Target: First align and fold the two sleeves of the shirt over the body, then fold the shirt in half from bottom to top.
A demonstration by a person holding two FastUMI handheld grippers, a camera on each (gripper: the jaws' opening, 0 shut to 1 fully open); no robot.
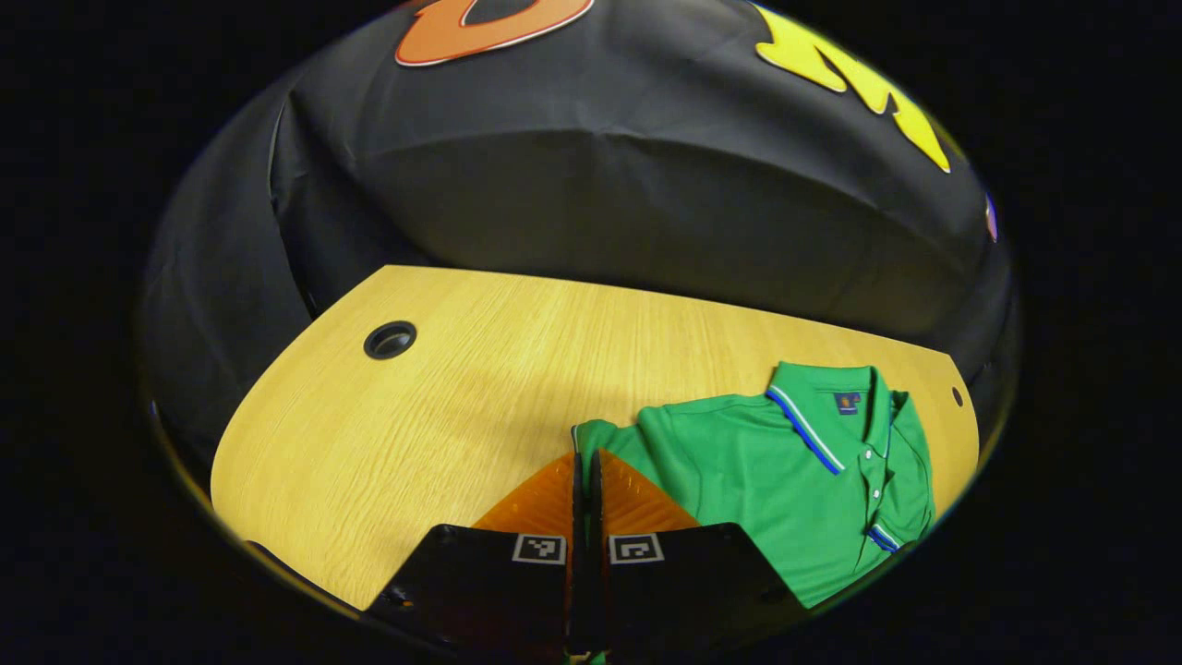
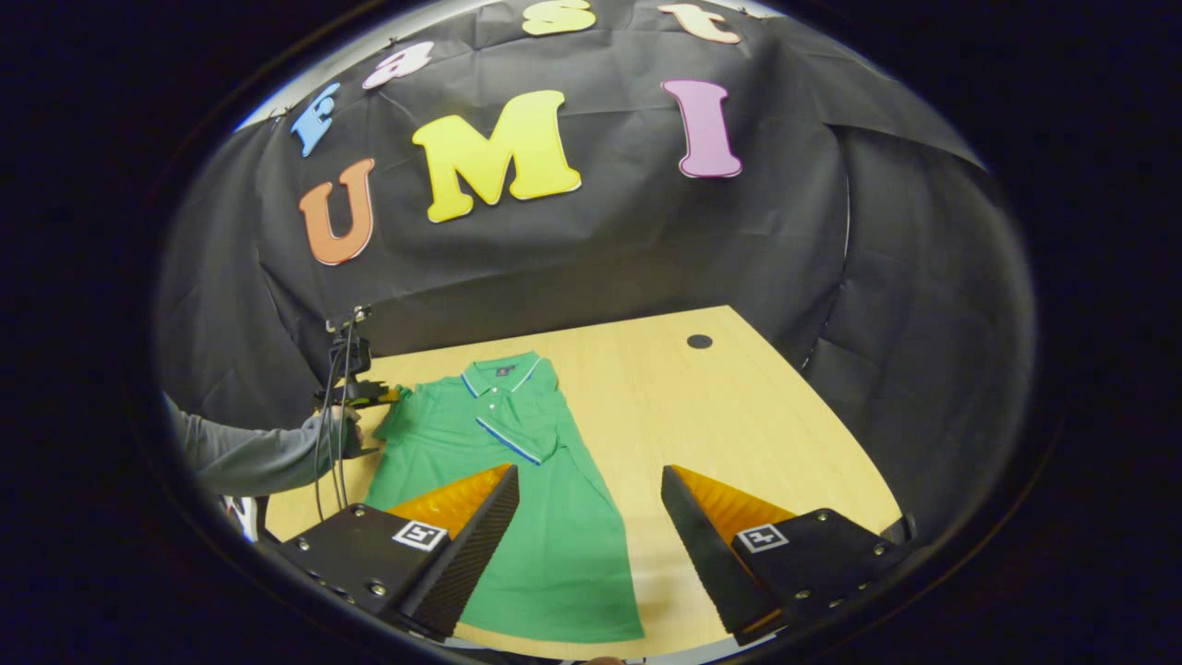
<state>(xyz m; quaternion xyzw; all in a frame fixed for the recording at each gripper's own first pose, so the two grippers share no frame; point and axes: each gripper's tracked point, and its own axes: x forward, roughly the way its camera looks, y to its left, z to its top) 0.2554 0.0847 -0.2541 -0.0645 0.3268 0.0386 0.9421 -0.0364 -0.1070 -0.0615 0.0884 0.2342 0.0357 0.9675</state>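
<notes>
A green polo shirt (image 1: 785, 480) with blue-striped collar and cuffs lies flat on the wooden table (image 1: 443, 397). My left gripper (image 1: 586, 457) is shut, with the edge of one green sleeve (image 1: 605, 436) pinched at its tips. In the right gripper view that same gripper (image 2: 355, 392) holds the sleeve (image 2: 395, 402) at the shirt's left shoulder. The other sleeve (image 2: 522, 434) lies folded across the chest. My right gripper (image 2: 591, 494) hangs open above the lower part of the shirt (image 2: 545, 545), touching nothing.
A round cable hole (image 1: 390, 340) sits in the table's far left part, and a second hole (image 2: 699, 341) near the far right corner. A person's grey-sleeved arm (image 2: 249, 453) reaches in from the left. Black cloth walls close the table on three sides.
</notes>
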